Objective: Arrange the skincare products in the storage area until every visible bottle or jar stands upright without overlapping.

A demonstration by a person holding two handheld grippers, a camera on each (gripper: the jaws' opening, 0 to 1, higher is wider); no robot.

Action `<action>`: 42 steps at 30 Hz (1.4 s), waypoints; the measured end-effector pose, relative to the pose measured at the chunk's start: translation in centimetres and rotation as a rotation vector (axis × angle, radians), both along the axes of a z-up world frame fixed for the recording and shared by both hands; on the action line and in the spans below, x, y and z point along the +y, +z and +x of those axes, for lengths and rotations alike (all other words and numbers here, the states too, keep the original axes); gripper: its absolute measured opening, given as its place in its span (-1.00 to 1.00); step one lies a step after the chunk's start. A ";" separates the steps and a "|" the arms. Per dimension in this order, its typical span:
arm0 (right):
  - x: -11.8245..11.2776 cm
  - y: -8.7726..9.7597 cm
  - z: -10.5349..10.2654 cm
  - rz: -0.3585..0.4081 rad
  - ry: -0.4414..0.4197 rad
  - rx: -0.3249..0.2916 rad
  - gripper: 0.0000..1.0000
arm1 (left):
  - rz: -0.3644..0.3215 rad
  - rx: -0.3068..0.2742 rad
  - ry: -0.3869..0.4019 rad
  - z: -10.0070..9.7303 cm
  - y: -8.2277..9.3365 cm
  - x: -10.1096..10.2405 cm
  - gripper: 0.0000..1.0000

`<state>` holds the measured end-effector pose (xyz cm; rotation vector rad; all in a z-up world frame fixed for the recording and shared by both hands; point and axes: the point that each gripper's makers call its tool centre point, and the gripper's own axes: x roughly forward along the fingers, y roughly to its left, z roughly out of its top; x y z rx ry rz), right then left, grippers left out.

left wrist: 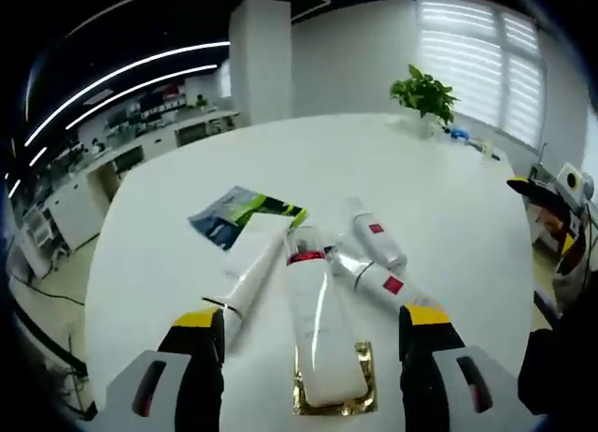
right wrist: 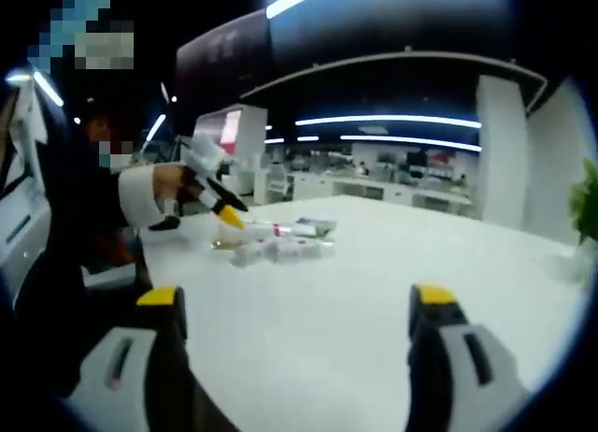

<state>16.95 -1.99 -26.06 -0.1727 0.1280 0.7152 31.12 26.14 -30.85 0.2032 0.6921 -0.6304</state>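
Lying flat on the white table (left wrist: 168,236), the large white tube (left wrist: 318,320) serves as ref. point in the left gripper view; its red-banded cap end points away from the camera, its flat crimped end sits on a gold foil sachet (left wrist: 334,395) nearest the camera. No item upright. Left of the ref. tube: a second white tube (left wrist: 250,280), angled, its far end just beside the ref. tube's cap. Right of ref. tube: two small white bottles w/ red labels — one (left wrist: 378,282) close beside it, the other (left wrist: 376,232) beyond that, both on their sides. Beyond the ref. tube's cap, slightly left: a blue-green packet (left wrist: 238,212), flat, partly under the second tube's far end. Well beyond, at table's far edge: potted plant (left wrist: 425,95).

Left gripper (left wrist: 313,334): jaws spread wide, one either side of the ref. tube's lower half, yellow tips apart from it, gripping nothing. Whether the tips touch the table — cannot tell.

Right gripper view: right gripper (right wrist: 297,310) has jaws wide apart, nothing between them, over bare table well apart from the products. Product cluster (right wrist: 280,243) seen small and blurred at the far side; individual items not distinguishable. The left gripper shows just above the cluster, yellow tip down, held by a person's hand (right wrist: 159,194) in a white sleeve.
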 end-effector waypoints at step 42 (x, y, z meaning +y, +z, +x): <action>0.3 -0.6 -0.3 0.040 0.039 0.034 0.88 | 0.039 0.153 -0.114 3.5 -2.1 -4.3 -0.07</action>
